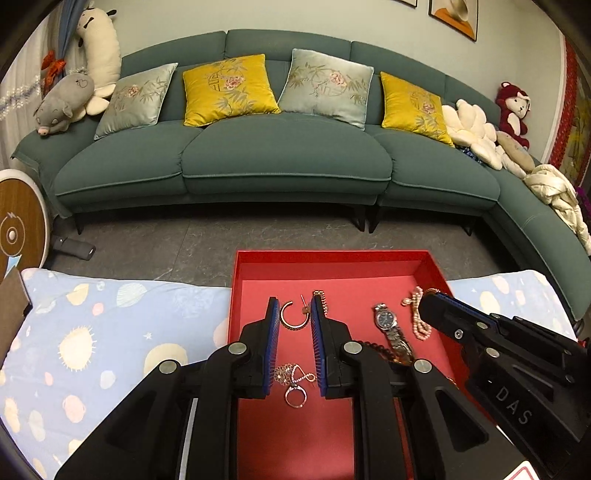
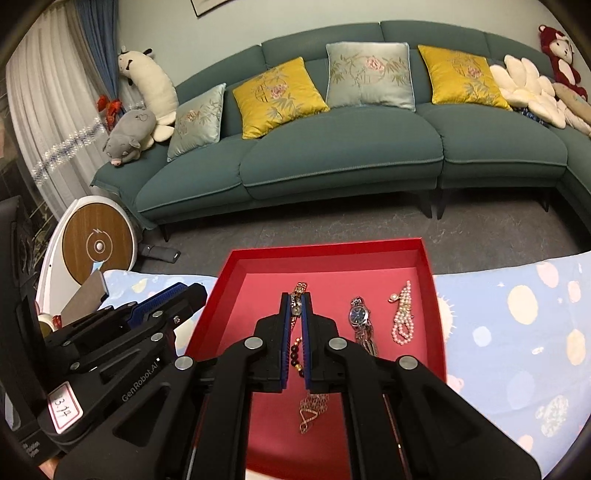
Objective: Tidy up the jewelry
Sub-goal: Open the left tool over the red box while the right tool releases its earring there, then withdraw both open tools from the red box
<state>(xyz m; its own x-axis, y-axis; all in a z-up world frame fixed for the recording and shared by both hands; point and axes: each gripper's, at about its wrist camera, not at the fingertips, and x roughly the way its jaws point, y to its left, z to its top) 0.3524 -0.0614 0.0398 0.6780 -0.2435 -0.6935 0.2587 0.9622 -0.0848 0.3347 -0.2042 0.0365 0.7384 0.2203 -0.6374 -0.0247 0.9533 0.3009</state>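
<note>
In the red tray (image 1: 332, 264), the left gripper (image 1: 294, 314) is spread wide around a gold hoop earring (image 1: 293, 314) without touching it. The right gripper (image 2: 295, 308) is clamped on a gold watch (image 2: 296, 301), beside a blue-faced silver watch (image 2: 359, 317) and a pearl bracelet (image 2: 402, 317).

A curved teal sofa (image 1: 258, 162) with yellow cushions (image 1: 227, 88) and pale blue cushions (image 1: 328, 86), plush toys (image 1: 62, 103) at its ends, stands on a grey tiled floor (image 1: 207, 236) against a pale wall (image 1: 258, 18) hung with framed pictures (image 1: 456, 14), white curtains (image 2: 40, 110) beside it.
</note>
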